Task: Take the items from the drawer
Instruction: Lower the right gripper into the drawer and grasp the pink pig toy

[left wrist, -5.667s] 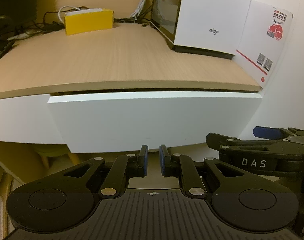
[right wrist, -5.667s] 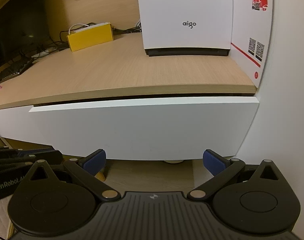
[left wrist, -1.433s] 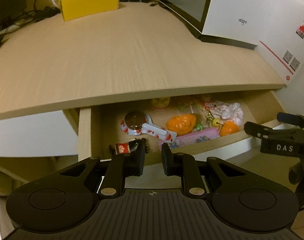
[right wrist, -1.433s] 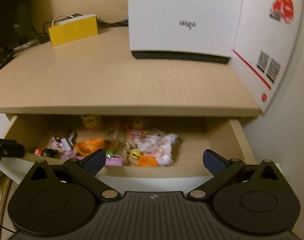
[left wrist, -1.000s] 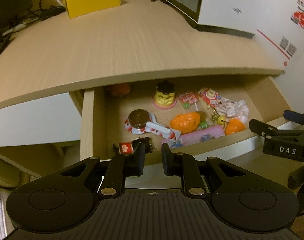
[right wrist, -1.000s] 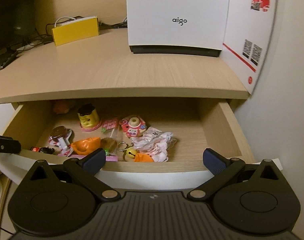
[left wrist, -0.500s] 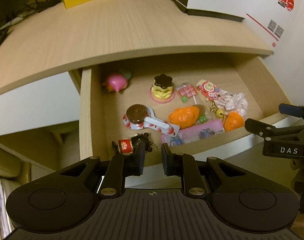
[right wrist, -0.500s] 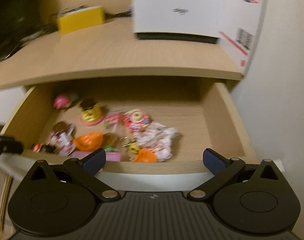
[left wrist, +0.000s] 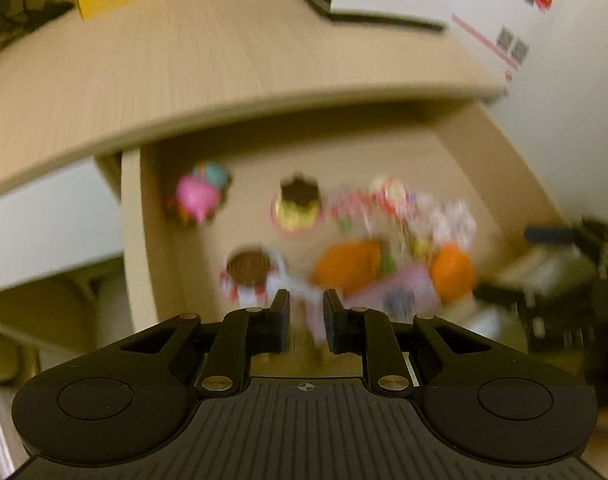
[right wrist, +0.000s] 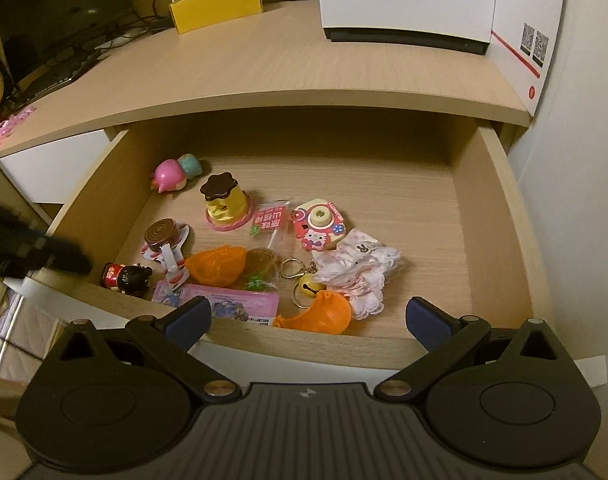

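The drawer [right wrist: 492, 220] stands pulled out under the desk top. It holds a pink bird toy [right wrist: 170, 174], a pudding toy [right wrist: 224, 204], a pink camera toy [right wrist: 320, 228], a white lace cloth [right wrist: 360, 272], two orange pieces [right wrist: 218, 266], a bell keyring [right wrist: 308, 286], a small doll [right wrist: 126, 278] and a pink card [right wrist: 240, 304]. My right gripper [right wrist: 308, 318] hangs wide open above the drawer's front edge, holding nothing. My left gripper [left wrist: 306, 308] has only a narrow empty gap between its fingers and hovers over the drawer's front left, above a chocolate roll toy [left wrist: 248, 268]. The left wrist view is blurred.
On the desk top [right wrist: 304, 64] stand a yellow box [right wrist: 216, 6] and a white "aigo" box [right wrist: 408, 0]. A white card [right wrist: 532, 20] leans against the wall on the right. A keyboard and cables [right wrist: 60, 68] lie at the far left.
The drawer was shut several seconds ago and is now open. In the last second both views tipped down into it, and the left gripper moved in over its front edge.
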### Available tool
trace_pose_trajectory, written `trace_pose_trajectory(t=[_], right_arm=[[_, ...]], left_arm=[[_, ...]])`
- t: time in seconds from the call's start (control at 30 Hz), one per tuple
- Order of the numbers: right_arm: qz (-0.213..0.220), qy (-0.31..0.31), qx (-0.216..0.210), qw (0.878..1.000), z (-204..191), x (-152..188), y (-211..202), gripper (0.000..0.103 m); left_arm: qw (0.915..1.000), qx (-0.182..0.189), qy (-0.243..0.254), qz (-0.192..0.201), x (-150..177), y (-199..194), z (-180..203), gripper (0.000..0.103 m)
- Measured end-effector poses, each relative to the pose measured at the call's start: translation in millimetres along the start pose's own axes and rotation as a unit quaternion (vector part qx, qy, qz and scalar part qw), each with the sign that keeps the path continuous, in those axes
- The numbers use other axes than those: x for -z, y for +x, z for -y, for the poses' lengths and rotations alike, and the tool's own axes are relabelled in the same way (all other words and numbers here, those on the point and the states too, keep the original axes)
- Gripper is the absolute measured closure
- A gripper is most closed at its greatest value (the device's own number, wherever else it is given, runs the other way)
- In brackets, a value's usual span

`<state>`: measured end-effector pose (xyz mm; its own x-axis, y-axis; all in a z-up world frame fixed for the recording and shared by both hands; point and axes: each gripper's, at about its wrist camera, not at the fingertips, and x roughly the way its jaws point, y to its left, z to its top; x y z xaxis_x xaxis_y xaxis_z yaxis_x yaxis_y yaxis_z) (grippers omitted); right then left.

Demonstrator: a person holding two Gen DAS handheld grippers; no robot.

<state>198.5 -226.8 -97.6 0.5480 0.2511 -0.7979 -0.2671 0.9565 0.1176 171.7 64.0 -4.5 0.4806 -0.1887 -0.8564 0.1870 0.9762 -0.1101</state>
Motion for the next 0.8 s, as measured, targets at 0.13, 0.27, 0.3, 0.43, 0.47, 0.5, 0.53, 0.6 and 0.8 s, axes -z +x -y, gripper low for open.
trace_pose_trajectory(t=[0.13,0.27,0.3,0.43,0.47,0.5,0.53,0.6,0.8], right_arm=[[-0.006,-0.007,0.001,1.0,-1,-6,3,0.0],[0.031,-0.062,0.022,0.997,-17,-32,5,0.003],[0.042,-0.082,0.019,0.996,-24,-41,6,0.003],[0.05,-0.154,-0.028,0.986,-61,-81,33,0.007],[0.041,-0.182,-0.043,0.981,-73,-88,44,0.011],[0.032,-0.213,-0.058,0.975,-85,-94,56,0.02],[0.022,-0.244,-0.071,0.967,-97,-98,69,0.03],[0.007,-0.274,-0.09,0.958,-116,-106,93,0.036],[-0.013,-0.268,-0.099,0.958,-153,-116,153,0.036]], left_arm=[[0.9987,-0.031,0.016,0.038,-20,14,-1,0.08],[0.997,-0.048,-0.014,0.059,-30,12,-17,0.08],[0.9963,-0.05,-0.026,0.065,-30,9,-23,0.08],[0.9906,-0.065,-0.077,0.092,-30,-7,-51,0.08],[0.989,-0.068,-0.088,0.098,-31,-11,-59,0.08],[0.9876,-0.072,-0.095,0.102,-31,-15,-65,0.08],[0.9864,-0.077,-0.1,0.106,-31,-20,-71,0.08],[0.9839,-0.085,-0.111,0.111,-29,-27,-83,0.08],[0.9794,-0.083,-0.142,0.117,-13,-38,-108,0.081]])
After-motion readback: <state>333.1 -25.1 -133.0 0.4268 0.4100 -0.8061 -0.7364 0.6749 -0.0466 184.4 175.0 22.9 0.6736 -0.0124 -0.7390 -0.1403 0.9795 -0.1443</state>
